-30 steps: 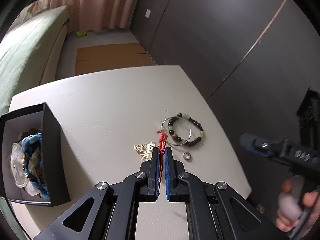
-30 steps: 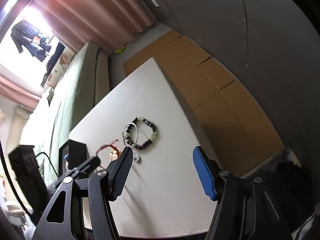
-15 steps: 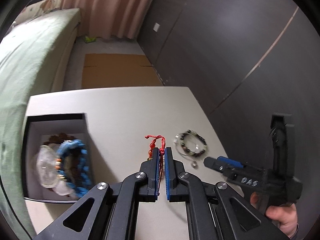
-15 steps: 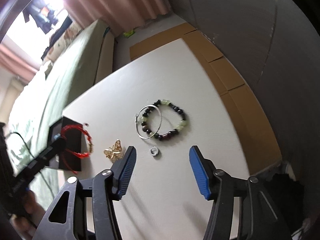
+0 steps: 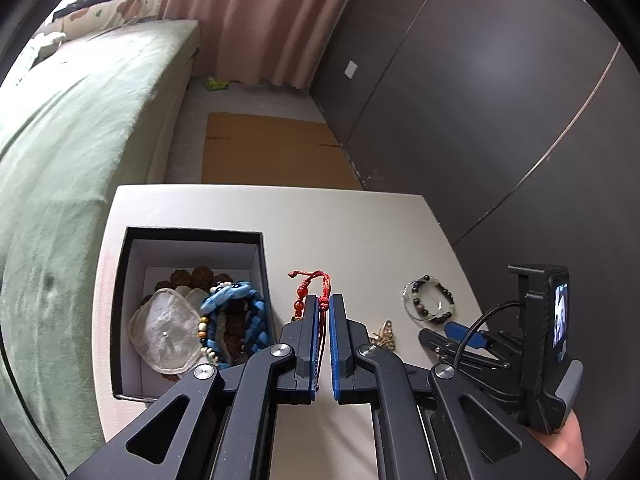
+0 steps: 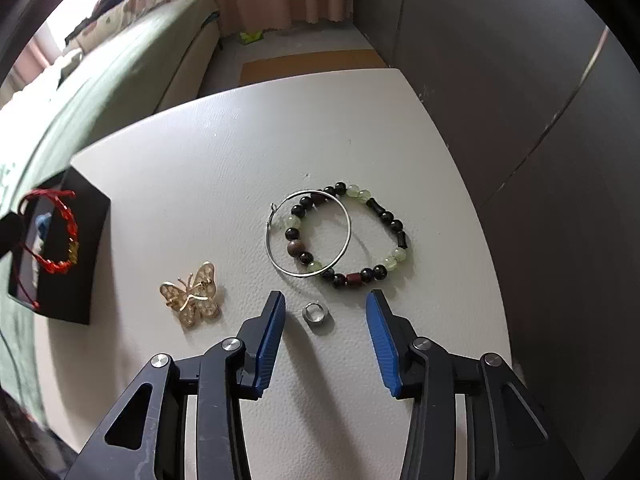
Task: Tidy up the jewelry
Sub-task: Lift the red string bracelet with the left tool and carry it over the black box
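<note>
My left gripper is shut on a red cord bracelet and holds it above the table, just right of the black jewelry box; the bracelet also shows in the right wrist view over the box. My right gripper is open low over the table, with a small silver ring between its fingers. Ahead of it lie a silver hoop and a bracelet of dark and green beads. A gold butterfly brooch lies to its left.
The box holds a blue woven bracelet, a clear shell-like piece and brown beads. The white table ends near a dark wall on the right. A green sofa stands to the left, and cardboard lies on the floor beyond.
My left gripper has lifted the red bracelet off the table and carried it left toward the box. My right gripper has come down and forward around the silver ring.
</note>
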`<action>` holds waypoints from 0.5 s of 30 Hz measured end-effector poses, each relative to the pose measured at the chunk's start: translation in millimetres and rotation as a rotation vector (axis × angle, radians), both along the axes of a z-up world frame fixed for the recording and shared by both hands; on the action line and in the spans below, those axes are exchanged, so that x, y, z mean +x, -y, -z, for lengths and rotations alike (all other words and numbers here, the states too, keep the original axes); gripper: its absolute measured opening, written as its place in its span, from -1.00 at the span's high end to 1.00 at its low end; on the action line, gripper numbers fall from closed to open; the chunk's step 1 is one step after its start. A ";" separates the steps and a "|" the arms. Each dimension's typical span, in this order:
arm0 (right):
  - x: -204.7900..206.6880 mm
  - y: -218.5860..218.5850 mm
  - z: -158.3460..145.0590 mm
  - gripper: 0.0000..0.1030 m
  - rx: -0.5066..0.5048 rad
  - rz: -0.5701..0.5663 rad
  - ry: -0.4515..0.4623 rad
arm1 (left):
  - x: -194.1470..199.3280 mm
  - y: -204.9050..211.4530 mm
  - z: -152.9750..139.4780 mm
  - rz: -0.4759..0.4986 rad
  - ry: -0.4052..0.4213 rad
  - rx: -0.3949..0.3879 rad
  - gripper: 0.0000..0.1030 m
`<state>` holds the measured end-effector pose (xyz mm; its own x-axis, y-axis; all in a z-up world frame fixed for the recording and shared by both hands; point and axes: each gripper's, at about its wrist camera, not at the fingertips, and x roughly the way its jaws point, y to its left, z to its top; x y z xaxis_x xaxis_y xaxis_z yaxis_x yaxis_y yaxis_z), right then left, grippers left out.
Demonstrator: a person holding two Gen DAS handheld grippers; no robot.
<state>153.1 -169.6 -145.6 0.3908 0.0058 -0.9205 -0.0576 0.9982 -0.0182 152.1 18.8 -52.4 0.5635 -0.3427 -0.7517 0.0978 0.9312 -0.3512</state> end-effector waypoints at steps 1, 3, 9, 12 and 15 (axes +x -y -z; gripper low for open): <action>-0.1 -1.5 -1.1 0.38 -0.006 -0.009 0.001 | -0.6 -0.4 0.2 -0.002 -0.001 0.003 0.91; -1.8 -5.6 -2.1 0.71 0.001 -0.036 -0.002 | -1.5 1.9 0.6 -0.004 -0.001 0.006 0.91; -9.3 -0.9 -9.5 0.72 0.058 -0.053 -0.007 | -6.2 4.2 -3.4 -0.005 0.006 0.004 0.91; -16.9 1.6 -22.4 0.72 0.078 -0.049 0.025 | -11.7 0.3 -11.5 -0.014 0.028 -0.005 0.91; -23.9 3.1 -34.5 0.72 0.101 -0.042 0.051 | -17.0 -9.9 -20.7 -0.036 0.052 -0.030 0.91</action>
<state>129.2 -172.7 -111.1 0.4346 0.1153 -0.8932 -0.1014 0.9917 0.0786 135.1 28.7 -31.7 0.6141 -0.3436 -0.7105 0.0832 0.9234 -0.3747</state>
